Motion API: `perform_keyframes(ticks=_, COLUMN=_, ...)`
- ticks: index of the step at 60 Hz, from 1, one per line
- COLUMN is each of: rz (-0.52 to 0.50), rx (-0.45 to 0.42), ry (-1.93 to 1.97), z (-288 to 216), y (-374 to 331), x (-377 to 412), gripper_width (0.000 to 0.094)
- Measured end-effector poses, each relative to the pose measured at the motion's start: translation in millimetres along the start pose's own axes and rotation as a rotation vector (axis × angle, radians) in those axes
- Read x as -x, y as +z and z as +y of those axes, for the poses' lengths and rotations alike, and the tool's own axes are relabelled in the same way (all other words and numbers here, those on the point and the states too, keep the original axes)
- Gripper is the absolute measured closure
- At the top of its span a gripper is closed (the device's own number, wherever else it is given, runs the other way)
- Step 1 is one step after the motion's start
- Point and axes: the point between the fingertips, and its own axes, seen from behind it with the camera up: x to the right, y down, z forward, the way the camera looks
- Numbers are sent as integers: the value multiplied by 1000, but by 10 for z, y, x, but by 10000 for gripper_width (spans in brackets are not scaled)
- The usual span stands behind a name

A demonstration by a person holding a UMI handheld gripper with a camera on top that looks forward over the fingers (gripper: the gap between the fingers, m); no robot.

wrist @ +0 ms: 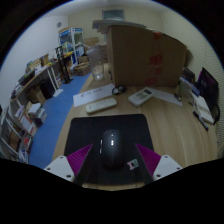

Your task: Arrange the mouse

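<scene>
A black computer mouse (110, 145) lies on a black mouse mat (85, 128) on a wooden table (165, 125). My gripper (112, 162) is low over the mat with the mouse between its two fingers. The pink pads (78, 157) stand to either side of the mouse, with a gap showing on each side. The gripper is open and the mouse rests on the mat.
Beyond the mat lie a white flat device (100, 104) and a white remote-like thing (142, 96). A large cardboard box (150, 55) stands at the table's far side. Dark equipment (205, 88) is at the right. Shelves (35, 90) and blue floor (58, 115) lie left.
</scene>
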Motion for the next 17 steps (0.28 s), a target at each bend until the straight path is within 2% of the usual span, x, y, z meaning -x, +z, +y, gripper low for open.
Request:
perform_keyframes(ticks=9, rz=-39, rx=-19, ry=76, z=-78, y=-725, x=-100, gripper_width=102)
perform_keyframes(ticks=17, rz=11, rx=-29, ry=150, z=34, y=-1376, x=-482, gripper_width=100)
